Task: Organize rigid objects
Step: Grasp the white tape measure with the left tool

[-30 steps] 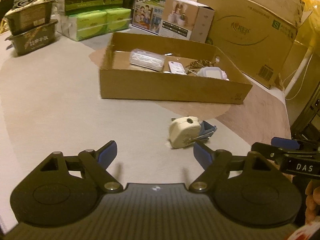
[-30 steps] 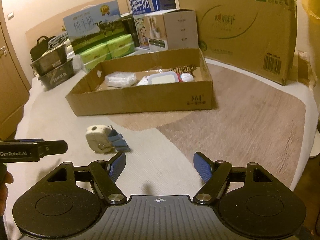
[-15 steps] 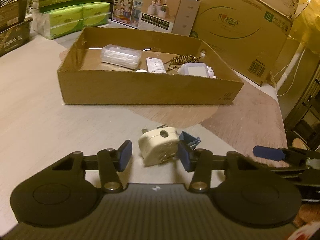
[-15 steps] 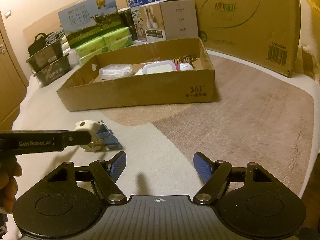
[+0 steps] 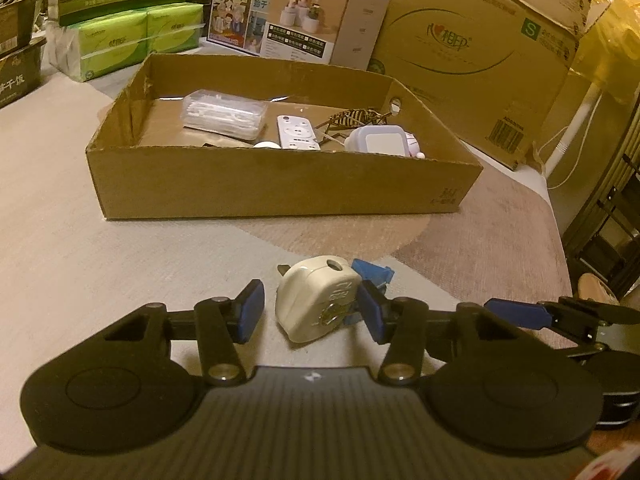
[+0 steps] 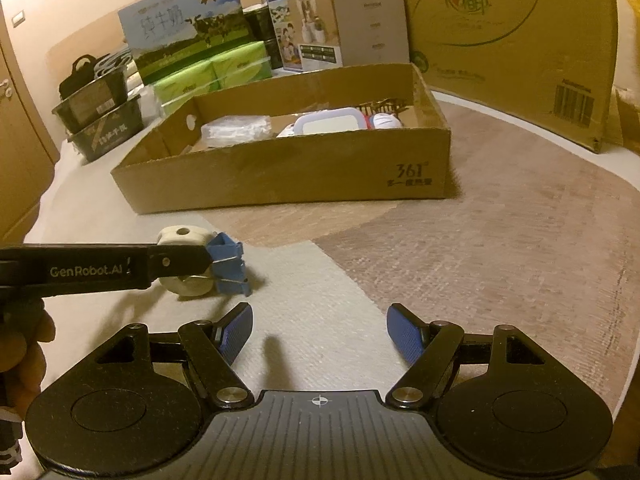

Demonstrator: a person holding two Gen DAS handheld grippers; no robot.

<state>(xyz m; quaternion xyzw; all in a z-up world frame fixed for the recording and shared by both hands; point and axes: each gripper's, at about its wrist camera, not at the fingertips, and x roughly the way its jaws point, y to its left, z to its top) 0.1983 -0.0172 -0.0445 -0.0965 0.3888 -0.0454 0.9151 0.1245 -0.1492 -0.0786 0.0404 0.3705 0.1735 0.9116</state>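
**A:** Where does your left claw (image 5: 310, 312) stand?

**B:** Low on the tabletop (image 5: 120, 264), with the cream plug adapter (image 5: 318, 300) between its blue pads. Your right pad (image 5: 370, 310) touches the adapter's side; your left pad (image 5: 250, 310) stands just beside it with a sliver of gap, so the jaws are parted and not clamped.

**A:** What sits against the adapter?

**B:** A blue binder clip (image 5: 374, 274), touching its far right side. Both lie on the pale mat, in front of the open cardboard box (image 5: 280, 188).

**A:** And your right claw (image 6: 320, 334)?

**B:** Spread wide over bare mat, gripping nothing, just right of the adapter (image 6: 184, 262) and the clip (image 6: 228, 266).

**A:** What's in the box?

**B:** A clear plastic case (image 5: 224, 114), a white remote (image 5: 298, 132) and a white square device (image 5: 378, 141).
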